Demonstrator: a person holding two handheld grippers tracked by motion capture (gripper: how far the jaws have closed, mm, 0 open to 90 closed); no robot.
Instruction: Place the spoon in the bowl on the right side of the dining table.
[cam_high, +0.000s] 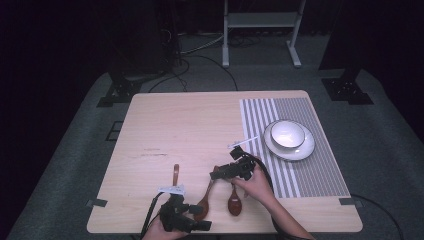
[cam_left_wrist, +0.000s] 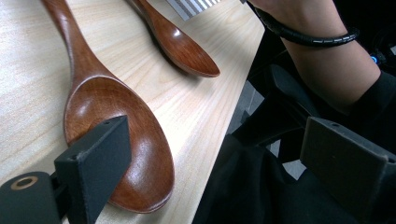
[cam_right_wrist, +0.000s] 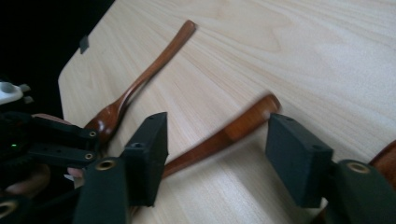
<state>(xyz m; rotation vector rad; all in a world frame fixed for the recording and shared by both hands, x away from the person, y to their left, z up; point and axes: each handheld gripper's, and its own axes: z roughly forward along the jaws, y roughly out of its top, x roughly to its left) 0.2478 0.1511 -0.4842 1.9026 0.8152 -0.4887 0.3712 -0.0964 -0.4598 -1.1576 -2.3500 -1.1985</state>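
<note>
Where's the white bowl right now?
In the high view, the white bowl sits on a white plate on the striped placemat, at the table's right side, beyond the right gripper and the wooden spoons.

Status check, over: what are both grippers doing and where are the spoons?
Left gripper open at big spoon's bowl, near table edge. Right gripper open over a spoon handle. Bowl on plate, far right, clear.
</note>
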